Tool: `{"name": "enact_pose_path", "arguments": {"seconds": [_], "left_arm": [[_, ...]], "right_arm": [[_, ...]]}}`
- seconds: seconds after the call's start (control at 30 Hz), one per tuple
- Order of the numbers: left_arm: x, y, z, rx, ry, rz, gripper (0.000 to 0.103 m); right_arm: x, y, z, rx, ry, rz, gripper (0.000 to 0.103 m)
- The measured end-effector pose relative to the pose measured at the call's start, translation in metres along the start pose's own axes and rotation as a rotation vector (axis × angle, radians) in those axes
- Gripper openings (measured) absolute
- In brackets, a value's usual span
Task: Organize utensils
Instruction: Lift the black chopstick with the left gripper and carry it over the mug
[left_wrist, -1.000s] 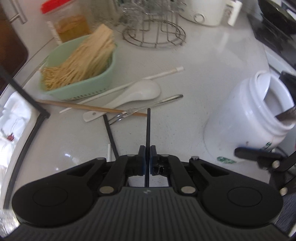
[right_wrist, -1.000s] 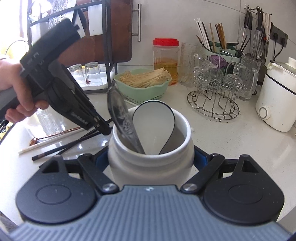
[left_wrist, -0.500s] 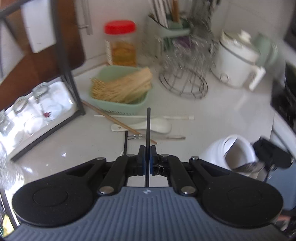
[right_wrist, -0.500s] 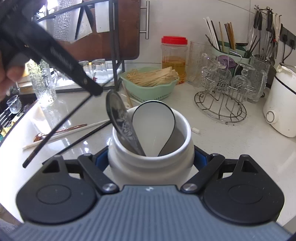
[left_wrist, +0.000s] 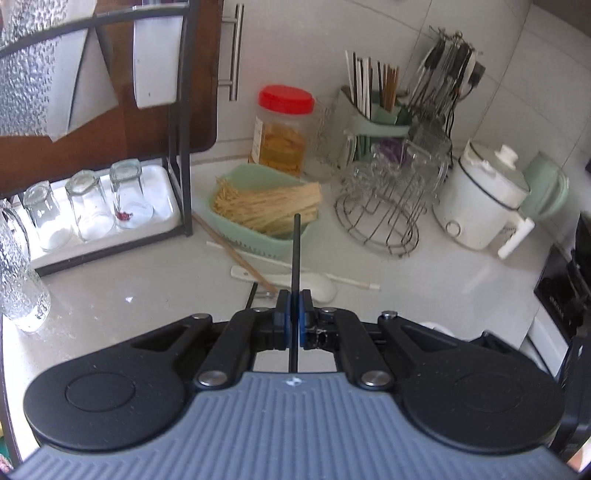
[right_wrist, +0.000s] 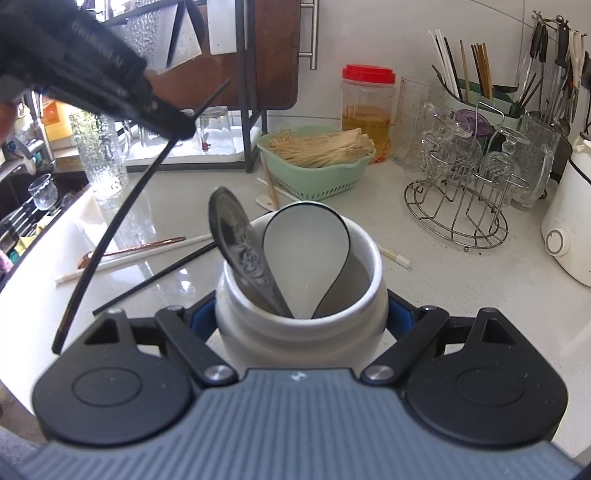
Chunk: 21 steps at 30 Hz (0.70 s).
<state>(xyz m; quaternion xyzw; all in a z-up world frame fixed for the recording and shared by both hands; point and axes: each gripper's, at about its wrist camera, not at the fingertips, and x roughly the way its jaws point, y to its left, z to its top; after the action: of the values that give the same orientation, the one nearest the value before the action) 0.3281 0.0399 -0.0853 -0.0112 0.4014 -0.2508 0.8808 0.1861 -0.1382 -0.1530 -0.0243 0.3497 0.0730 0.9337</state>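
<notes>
Left wrist view: the left gripper (left_wrist: 293, 314) has its jaws clenched on a black chopstick (left_wrist: 295, 254), which runs straight out ahead between the blue pads, well above the bench (left_wrist: 461, 280). To do this step well, I judge the stick should be tipped point-down and lined up over the jar mouth before letting go, since a long thin rod pinched near its middle can swivel. Below it lie a white spoon (left_wrist: 314, 284), a wooden chopstick (left_wrist: 232, 254) and a white chopstick (left_wrist: 347, 280), all loose, just in front of the green basket (left_wrist: 280, 240). The glass rack (left_wrist: 380, 221) and cooker (left_wrist: 480, 206) stand further right.

Right wrist view: the right gripper (right_wrist: 301, 314) grips the white jar (right_wrist: 295, 332) by its sides, jaws wide around it. The jar already holds a metal spoon (right_wrist: 236, 243) and a white ladle (right_wrist: 306, 251), which crowd the opening; the free gap lies right of the ladle. The left gripper (right_wrist: 173, 125) hangs upper left, its chopstick (right_wrist: 110, 229) slanting down past the jar's left side. On the bench, another black chopstick (right_wrist: 155, 278), a white one (right_wrist: 129, 258) and a copper spoon (right_wrist: 136, 247) wait.
</notes>
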Motion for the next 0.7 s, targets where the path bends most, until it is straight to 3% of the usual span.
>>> {"name": "enact_pose_path", "arguments": {"seconds": [0.4, 0.7], "left_arm": [[-0.038, -0.036, 0.051, 0.031, -0.181, -0.025, 0.005], [-0.046, -0.072, 0.090, 0.077, -0.271, -0.081, 0.005]], "right_arm": [[0.000, -0.002, -0.001, -0.019, -0.006, 0.024, 0.091], [-0.001, -0.002, -0.002, -0.023, -0.015, 0.030, 0.091]]}}
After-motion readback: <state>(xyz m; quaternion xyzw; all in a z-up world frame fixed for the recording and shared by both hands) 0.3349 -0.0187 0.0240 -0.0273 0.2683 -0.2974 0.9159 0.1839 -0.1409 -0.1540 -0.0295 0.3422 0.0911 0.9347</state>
